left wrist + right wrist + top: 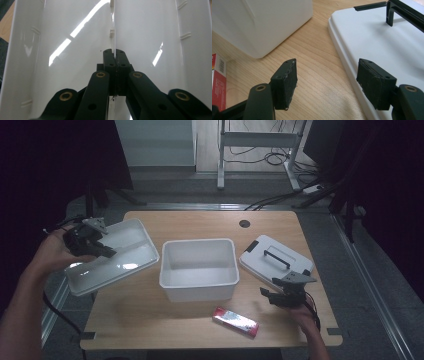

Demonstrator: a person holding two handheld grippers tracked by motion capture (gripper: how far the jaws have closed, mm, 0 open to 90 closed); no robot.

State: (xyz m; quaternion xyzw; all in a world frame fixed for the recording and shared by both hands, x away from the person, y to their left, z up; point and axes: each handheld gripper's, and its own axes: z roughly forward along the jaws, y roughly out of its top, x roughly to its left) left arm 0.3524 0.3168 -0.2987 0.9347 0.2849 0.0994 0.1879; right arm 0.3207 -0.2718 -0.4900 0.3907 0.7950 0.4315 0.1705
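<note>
A white two-compartment tray [114,275] hangs tilted over the table's left edge. My left gripper [107,252] is shut on the tray's centre divider [112,27]; in the left gripper view its jaws [114,53] pinch that thin wall, with the glossy tray floor [75,50] on both sides. My right gripper [268,294] stands open just above the table at the right. In the right gripper view it [327,75] straddles the near edge of a white lid [387,45] with a black handle, and nothing is held between the pads.
A deep white bin [198,285] stands in the middle of the wooden table [150,315]. The lid [270,265] lies to the bin's right. A red packet [235,321] lies near the front edge. A desk frame and cables stand beyond the table.
</note>
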